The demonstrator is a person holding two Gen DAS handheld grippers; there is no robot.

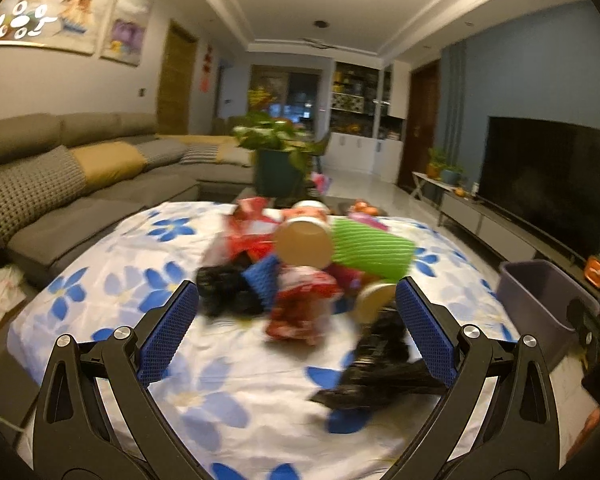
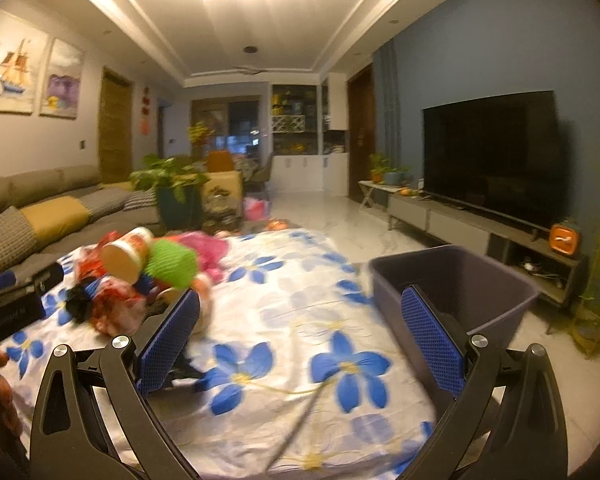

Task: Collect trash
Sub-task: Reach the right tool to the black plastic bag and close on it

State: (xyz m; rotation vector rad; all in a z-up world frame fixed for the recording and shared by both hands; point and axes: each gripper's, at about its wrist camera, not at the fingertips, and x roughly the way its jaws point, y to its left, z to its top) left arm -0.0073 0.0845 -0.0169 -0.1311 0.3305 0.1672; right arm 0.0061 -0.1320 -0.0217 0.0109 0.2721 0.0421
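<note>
A pile of trash lies on the flower-print tablecloth (image 1: 228, 384): a green ribbed cup (image 1: 370, 250), a tan paper cup (image 1: 304, 242), red wrappers (image 1: 302, 308) and black plastic (image 1: 384, 368). My left gripper (image 1: 296, 320) is open, just short of the pile, with a red wrapper between its blue pads. My right gripper (image 2: 300, 332) is open and empty over the cloth (image 2: 300, 320), with the pile (image 2: 140, 276) to its left. A dark purple bin (image 2: 452, 284) stands at the table's right edge, behind the right finger; it also shows in the left wrist view (image 1: 544, 296).
A grey sofa (image 1: 80, 184) runs along the left. A potted plant (image 1: 278, 160) stands beyond the table. A TV (image 2: 492, 156) on a low cabinet lines the right wall, with tiled floor (image 2: 340, 220) between. The left gripper's body (image 2: 12, 308) shows at the right view's left edge.
</note>
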